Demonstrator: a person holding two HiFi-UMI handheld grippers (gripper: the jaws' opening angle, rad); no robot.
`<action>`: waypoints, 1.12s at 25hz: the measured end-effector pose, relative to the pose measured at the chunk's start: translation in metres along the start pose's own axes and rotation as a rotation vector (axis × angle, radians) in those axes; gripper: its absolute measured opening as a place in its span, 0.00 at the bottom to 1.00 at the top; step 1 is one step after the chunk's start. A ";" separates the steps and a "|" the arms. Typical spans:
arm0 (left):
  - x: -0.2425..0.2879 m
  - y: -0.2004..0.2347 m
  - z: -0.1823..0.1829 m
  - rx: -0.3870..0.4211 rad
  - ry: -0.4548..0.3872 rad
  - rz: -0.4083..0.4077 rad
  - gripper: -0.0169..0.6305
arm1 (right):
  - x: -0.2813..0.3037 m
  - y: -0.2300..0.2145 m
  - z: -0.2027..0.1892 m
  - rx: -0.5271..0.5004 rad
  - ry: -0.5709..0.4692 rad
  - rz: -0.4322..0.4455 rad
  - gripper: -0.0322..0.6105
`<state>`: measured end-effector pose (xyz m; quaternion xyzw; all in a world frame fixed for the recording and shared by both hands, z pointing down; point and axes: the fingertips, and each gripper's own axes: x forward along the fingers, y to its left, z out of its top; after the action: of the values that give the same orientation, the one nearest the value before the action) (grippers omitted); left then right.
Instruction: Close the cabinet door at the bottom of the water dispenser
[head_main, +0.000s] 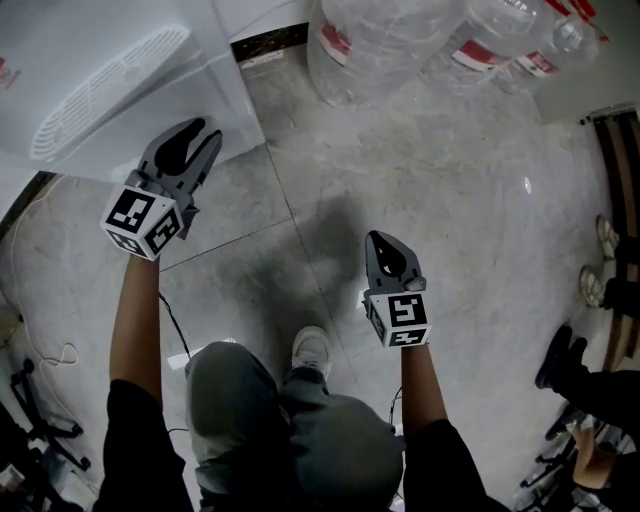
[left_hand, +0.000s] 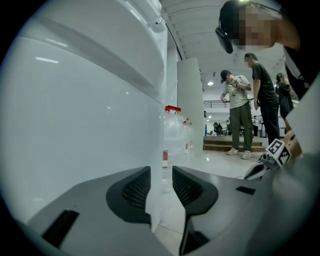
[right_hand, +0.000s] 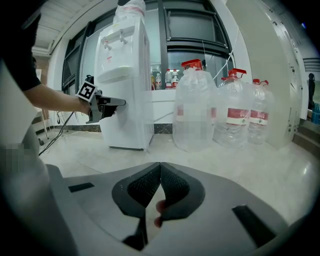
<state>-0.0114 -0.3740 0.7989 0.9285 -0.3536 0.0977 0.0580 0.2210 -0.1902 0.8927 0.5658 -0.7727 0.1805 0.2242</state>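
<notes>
**Cabinet door: a light panel, its edge between the left jaws**

Cabinet door (left_hand: 150, 150) stands open at the foot of the water dispenser (right_hand: 125, 75). Its free edge runs between the parted jaws of the left hand-held gripper (left_hand: 161, 172); one pad lies against the panel and the other sits just clear. The right hand-held gripper (right_hand: 160, 167) hangs well apart over the floor, jaws pressed together on nothing. The door looks like thin, light, smooth plastic on a hinge. A gentle push near the free edge should swing it, though pads may slide on the glossy face.
</notes>
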 end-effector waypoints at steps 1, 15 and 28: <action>0.001 0.003 0.000 0.005 0.001 0.010 0.21 | 0.000 -0.002 -0.002 0.002 0.004 -0.003 0.07; -0.026 -0.016 -0.006 -0.075 -0.024 0.051 0.14 | -0.009 0.006 -0.003 0.018 0.008 -0.004 0.07; -0.111 -0.038 -0.024 -0.130 -0.021 0.139 0.05 | -0.014 0.058 0.050 -0.042 -0.079 0.060 0.07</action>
<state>-0.0705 -0.2696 0.7960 0.8970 -0.4232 0.0687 0.1074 0.1618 -0.1886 0.8419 0.5442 -0.8011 0.1485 0.2000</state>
